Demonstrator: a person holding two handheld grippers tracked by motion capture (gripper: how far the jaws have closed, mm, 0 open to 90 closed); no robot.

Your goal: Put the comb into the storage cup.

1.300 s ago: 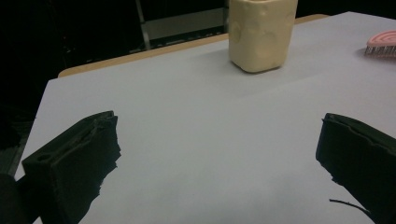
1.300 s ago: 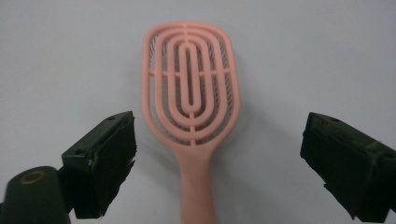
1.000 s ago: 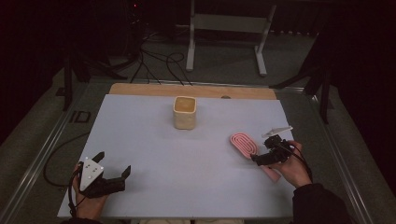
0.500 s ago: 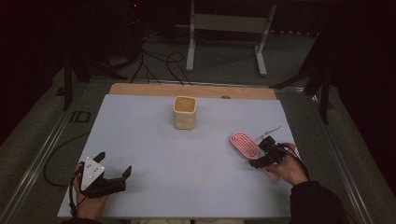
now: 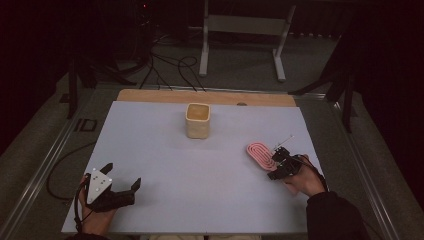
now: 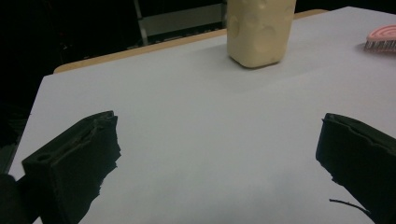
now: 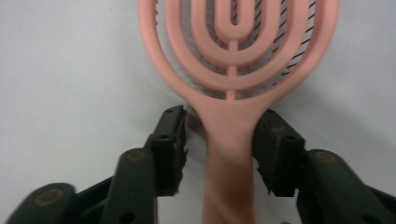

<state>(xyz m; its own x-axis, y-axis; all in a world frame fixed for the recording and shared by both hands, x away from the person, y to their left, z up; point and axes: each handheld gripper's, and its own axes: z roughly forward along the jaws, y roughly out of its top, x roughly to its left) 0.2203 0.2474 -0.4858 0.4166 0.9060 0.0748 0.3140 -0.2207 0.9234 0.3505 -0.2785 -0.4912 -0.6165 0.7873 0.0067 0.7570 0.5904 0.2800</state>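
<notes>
The pink hairbrush (image 7: pixel 233 70) lies flat at the counter's (image 5: pixel 200 165) right near side. The right gripper (image 7: pixel 224 144) straddles its handle, jaws just closing, a sliver short of gripping. Far left, the left gripper (image 5: pixel 122 192) rests wide open, empty.

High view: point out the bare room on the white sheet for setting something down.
Widest free patch: mid-sheet, bordered by the cream cup, the pink hairbrush and the left hand-held gripper. The sheet's far-left corner beside the cup is bare too. Crowded: the right edge, where the right hand-held gripper straddles the brush handle.
</notes>
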